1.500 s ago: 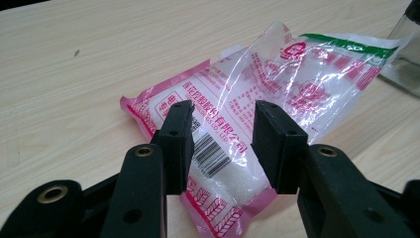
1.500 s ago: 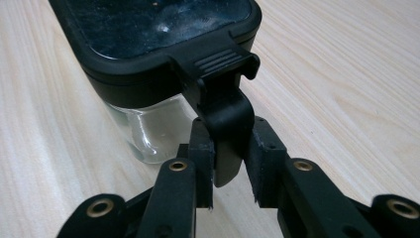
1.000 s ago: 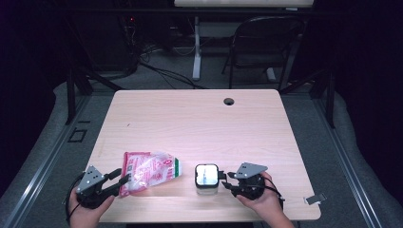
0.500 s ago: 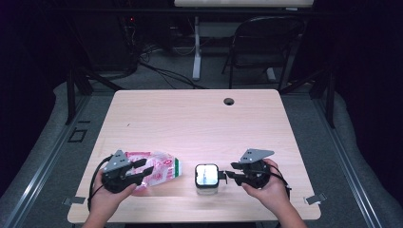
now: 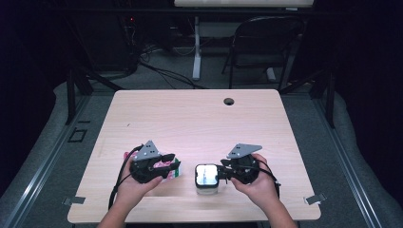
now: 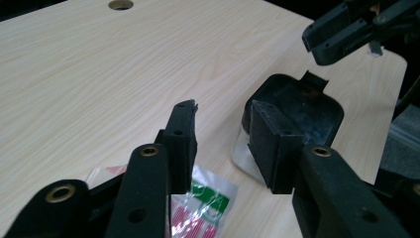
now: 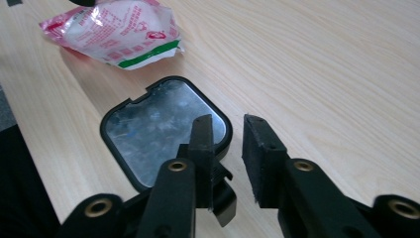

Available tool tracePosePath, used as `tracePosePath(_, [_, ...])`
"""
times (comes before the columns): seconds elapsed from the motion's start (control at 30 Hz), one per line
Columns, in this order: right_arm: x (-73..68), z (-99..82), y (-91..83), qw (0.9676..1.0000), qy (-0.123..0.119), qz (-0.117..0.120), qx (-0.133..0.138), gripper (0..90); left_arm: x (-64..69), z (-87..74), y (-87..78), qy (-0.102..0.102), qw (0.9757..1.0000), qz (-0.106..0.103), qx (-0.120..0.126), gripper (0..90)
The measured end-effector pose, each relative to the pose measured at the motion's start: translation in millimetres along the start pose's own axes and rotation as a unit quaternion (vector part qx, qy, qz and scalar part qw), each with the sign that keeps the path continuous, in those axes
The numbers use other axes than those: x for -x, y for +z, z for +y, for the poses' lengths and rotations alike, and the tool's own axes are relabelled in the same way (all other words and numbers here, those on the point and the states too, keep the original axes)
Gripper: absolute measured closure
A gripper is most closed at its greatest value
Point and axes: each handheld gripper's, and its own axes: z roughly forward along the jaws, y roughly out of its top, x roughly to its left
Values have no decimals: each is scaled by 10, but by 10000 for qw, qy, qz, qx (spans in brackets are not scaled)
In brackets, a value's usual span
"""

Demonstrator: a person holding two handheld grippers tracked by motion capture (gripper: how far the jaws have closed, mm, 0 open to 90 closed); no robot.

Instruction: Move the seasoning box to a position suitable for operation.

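A small clear container with a black-rimmed lid (image 5: pixel 206 176) stands near the table's front edge. A pink and white bag with a green stripe (image 5: pixel 174 171) lies to its left. My left gripper (image 5: pixel 170 164) hovers over the bag. In the left gripper view its jaws (image 6: pixel 220 114) have just been closing, with a gap and nothing between them; the bag (image 6: pixel 200 203) lies below. My right gripper (image 5: pixel 219 172) is at the container's right side. Its jaws (image 7: pixel 227 124) have also just been closing and stand apart above the lid (image 7: pixel 158 126), with bare wood in the gap.
The light wooden table (image 5: pixel 199 118) has a round cable hole (image 5: pixel 229 101) near its far edge. A folding chair (image 5: pixel 266 42) and cables stand on the floor beyond it. Two metal clips sit at the table's front corners.
My left gripper has moved right from the front left corner and now covers most of the bag. My right gripper has risen slightly beside the container, and its jaws stand closer together.
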Motion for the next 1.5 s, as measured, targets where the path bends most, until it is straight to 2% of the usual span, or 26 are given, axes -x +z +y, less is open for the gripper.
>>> tracePosePath(0.03, [-6,-11,-12,10000,-10,-2,20,774,24,-1,43,-8,10000,-57,-15,652])
tracePosePath(0.07, [-7,-23,-17,10000,-16,-11,72,782,40,-5,57,40,10000,-19,-39,669])
tracePosePath(0.2, [9,-77,-27,9999,75,-24,82,799,102,-38,121,130,9997,-207,-45,743])
tracePosePath(0.3, [9,-120,-13,9999,115,-30,100,808,170,-55,169,333,9990,-193,-219,793])
tracePosePath(0.47, [2,-156,10,9998,166,19,130,858,228,-122,253,381,9975,-384,-451,862])
tracePosePath(0.6, [-5,-160,11,9998,165,-4,143,866,253,-174,302,344,9968,-429,-579,868])
tracePosePath(0.67, [-7,-161,9,9997,167,-34,146,865,267,-200,325,314,9963,-533,-589,873])
tracePosePath(0.83, [-4,-173,19,9997,194,-39,156,860,310,-238,380,333,9954,-541,-711,893])
tracePosePath(0.97, [2,-181,24,9997,207,-34,125,850,341,-259,407,459,9950,-369,-802,884])
tracePosePath(1.33, [-8,-198,51,9997,214,-11,72,849,397,-285,472,470,9937,-544,-856,899])
tracePosePath(1.5, [-4,-206,52,9997,246,-10,91,847,391,-289,475,425,9940,-569,-830,900])
